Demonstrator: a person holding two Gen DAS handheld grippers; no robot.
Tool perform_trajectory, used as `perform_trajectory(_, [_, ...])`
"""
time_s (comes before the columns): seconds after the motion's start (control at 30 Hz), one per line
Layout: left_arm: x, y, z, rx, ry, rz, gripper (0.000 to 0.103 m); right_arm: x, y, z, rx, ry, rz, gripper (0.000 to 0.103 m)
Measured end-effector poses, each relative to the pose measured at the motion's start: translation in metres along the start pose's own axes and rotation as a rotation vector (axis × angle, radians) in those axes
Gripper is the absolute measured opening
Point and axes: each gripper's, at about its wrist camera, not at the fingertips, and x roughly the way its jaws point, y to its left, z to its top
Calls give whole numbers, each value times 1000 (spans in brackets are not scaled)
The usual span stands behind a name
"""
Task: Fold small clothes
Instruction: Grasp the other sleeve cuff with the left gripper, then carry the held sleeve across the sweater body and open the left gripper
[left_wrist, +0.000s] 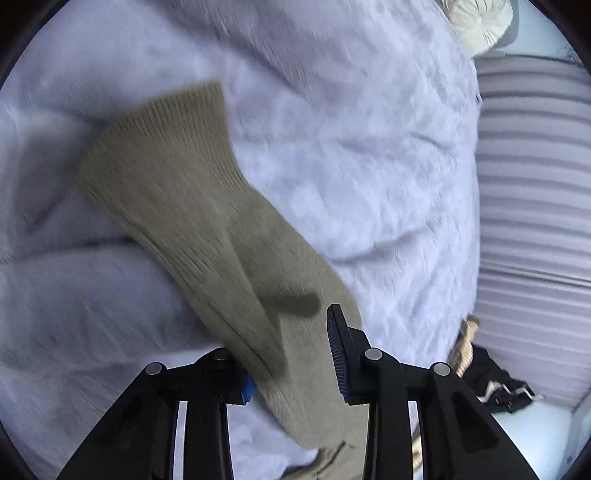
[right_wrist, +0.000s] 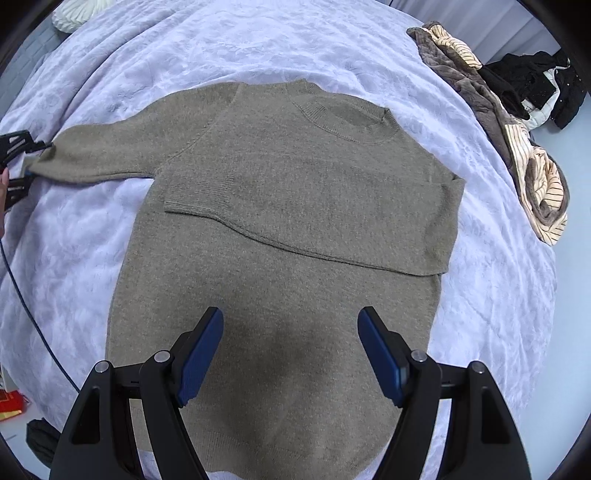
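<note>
An olive-brown knit sweater (right_wrist: 295, 206) lies flat on the pale lilac bedspread (right_wrist: 480, 295), neck toward the far side. Its right sleeve is folded across the chest. The other sleeve (left_wrist: 192, 199) stretches out to the left, ribbed cuff at its far end. My left gripper (left_wrist: 288, 343) is shut on that sleeve; the knit fills the gap between the blue pads and hides most of the left finger. In the right wrist view, the left gripper (right_wrist: 16, 162) shows at the left edge by the sleeve end. My right gripper (right_wrist: 290, 354) hovers open over the sweater's lower body, nothing between its fingers.
A heap of other clothes, brown fleece with cream stripes (right_wrist: 532, 170) and black items (right_wrist: 535, 85), lies at the bed's far right. A cream cushion (left_wrist: 476, 22) and striped bedding (left_wrist: 535, 192) sit beyond the bedspread. A dark cable (right_wrist: 33, 325) trails at the left.
</note>
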Motion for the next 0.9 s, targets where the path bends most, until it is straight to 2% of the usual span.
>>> perform_trajectory(0.03, [-3, 5, 2, -19, -4, 4, 23, -2, 1, -2, -5, 0, -2, 78])
perform_trajectory(0.13, [4, 21, 14, -85, 36, -3, 23, -9, 4, -7, -25, -5, -8, 78])
perform_trajectory(0.2, [5, 21, 15, -67, 41, 13, 19, -13, 6, -10, -35, -9, -9, 78])
perform_trajectory(0.23, [3, 18, 14, -44, 34, 31, 6, -15, 7, -11, -39, -11, -11, 78])
perform_trajectory(0.33, [-3, 0, 9, -2, 1, 33, 6, -20, 8, -14, -41, -13, -15, 78])
perform_trajectory(0.43, [-14, -24, -3, 108, -30, 85, 6, -26, 6, -16, -25, -23, -9, 78])
perform_trajectory(0.57, [-14, -60, -23, 289, -18, 228, 6, -32, 0, -19, 14, -35, 8, 78])
perform_trajectory(0.67, [-20, -78, -38, 352, -35, 262, 6, -35, -7, -22, 39, -41, 17, 78])
perform_trajectory(0.9, [-22, -135, -93, 553, -113, 431, 6, -31, -30, -33, 60, -42, 23, 78])
